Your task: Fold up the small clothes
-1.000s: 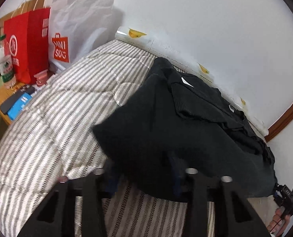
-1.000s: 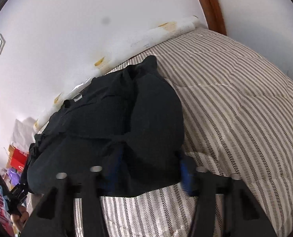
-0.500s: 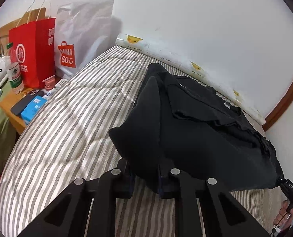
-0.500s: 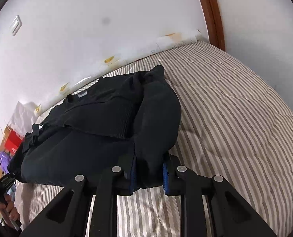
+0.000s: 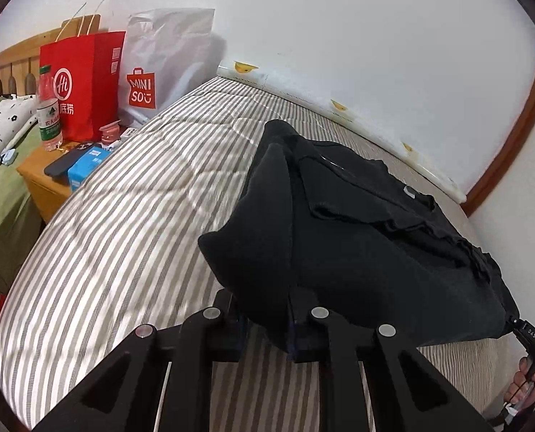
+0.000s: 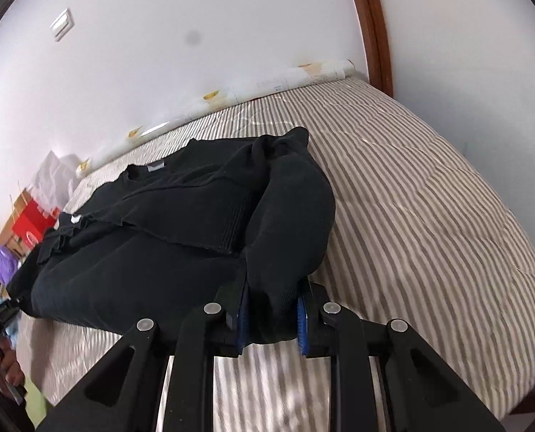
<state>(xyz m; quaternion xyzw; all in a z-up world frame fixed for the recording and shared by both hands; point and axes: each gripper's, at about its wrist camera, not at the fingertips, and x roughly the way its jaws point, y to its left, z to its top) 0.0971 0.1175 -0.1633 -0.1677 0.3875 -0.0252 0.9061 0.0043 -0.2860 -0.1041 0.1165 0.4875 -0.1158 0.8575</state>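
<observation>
Both hand-held grippers, left (image 5: 265, 318) and right (image 6: 271, 318), newly clamped on black garment (image 5: 357, 237).

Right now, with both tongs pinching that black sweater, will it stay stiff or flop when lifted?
Probably flop: the black sweater bulges and sags around the left tongs and right tongs. It looks thick, so likely somewhat heavy. Its knit seems unlikely to slip.

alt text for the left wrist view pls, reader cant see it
The left gripper is shut on a corner of a black sweater lying on a grey and white striped bed against a white wall. Beyond the bed, a wooden nightstand holds a red paper bag, a white Miniso bag and a water bottle.
</observation>
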